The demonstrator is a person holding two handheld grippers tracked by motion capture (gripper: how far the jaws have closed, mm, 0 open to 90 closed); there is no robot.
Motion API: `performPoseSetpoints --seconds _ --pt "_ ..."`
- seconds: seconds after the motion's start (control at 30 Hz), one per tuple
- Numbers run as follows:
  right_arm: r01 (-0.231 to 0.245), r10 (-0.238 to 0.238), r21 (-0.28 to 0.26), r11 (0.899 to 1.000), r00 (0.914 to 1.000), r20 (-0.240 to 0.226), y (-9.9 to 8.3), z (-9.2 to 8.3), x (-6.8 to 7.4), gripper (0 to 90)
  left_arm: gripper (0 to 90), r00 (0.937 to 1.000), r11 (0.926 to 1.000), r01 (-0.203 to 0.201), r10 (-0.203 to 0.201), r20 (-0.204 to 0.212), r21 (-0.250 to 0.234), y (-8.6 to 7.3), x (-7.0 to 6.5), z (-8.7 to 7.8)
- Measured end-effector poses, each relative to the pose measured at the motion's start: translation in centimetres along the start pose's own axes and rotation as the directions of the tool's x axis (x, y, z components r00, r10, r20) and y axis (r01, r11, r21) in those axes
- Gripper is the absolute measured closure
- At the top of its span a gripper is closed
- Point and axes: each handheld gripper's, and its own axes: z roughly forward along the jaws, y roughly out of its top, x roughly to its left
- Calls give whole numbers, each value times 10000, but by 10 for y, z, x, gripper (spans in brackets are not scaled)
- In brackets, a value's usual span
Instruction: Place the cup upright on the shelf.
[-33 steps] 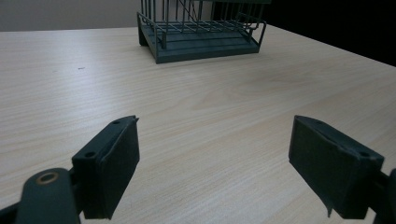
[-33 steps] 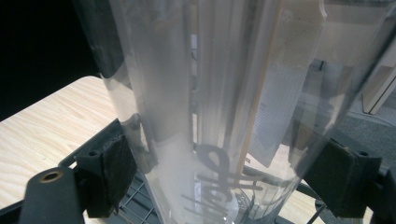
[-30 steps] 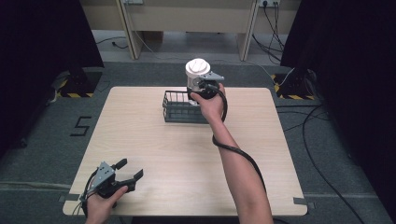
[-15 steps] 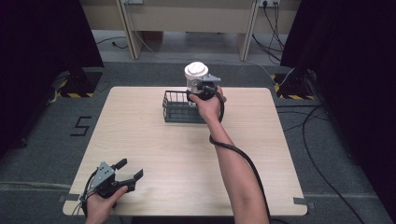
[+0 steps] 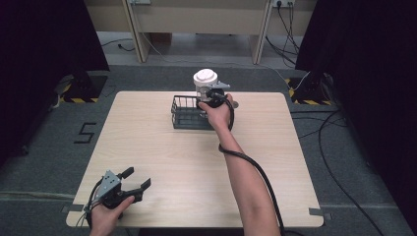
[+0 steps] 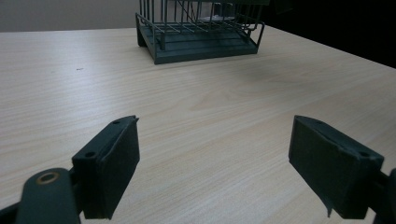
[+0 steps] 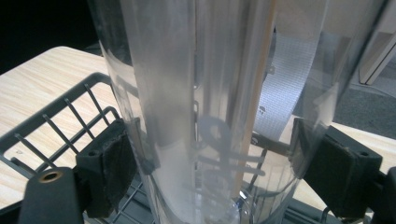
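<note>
High view showed the right gripper [image 5: 210, 94] clamped on a clear white-lidded cup [image 5: 205, 77] above the wire basket [image 5: 184, 114], while the left gripper [image 5: 134, 179] rested spread apart near the table [image 5: 162, 152] edge.

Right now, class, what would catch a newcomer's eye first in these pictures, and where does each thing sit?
The eye goes first to the clear bottle with its white cap, clamped in the right gripper at the right end of the dark wire basket on the far side of the table. Next comes the left gripper, open and idle at the table's near left corner.
</note>
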Motion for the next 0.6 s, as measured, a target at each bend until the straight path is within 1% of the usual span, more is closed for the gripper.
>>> performPoseSetpoints --seconds 0.07,0.27,0.43,0.6 --pt "84 -84 69 9999 10000 25 -1 1 0 181 160 10000 10000 -7 7 4 -8 0 0 0" --pt "25 -25 66 10000 10000 37 -3 2 -1 179 161 10000 10000 3 -3 13 -14 0 0 0" --pt "-190 190 63 9998 9998 57 -4 1 -2 176 160 10000 10000 58 -58 10 -43 0 0 1" --pt "-207 208 90 9997 9998 -19 -7 -2 -3 172 161 10000 10000 11 -11 17 3 0 0 1"
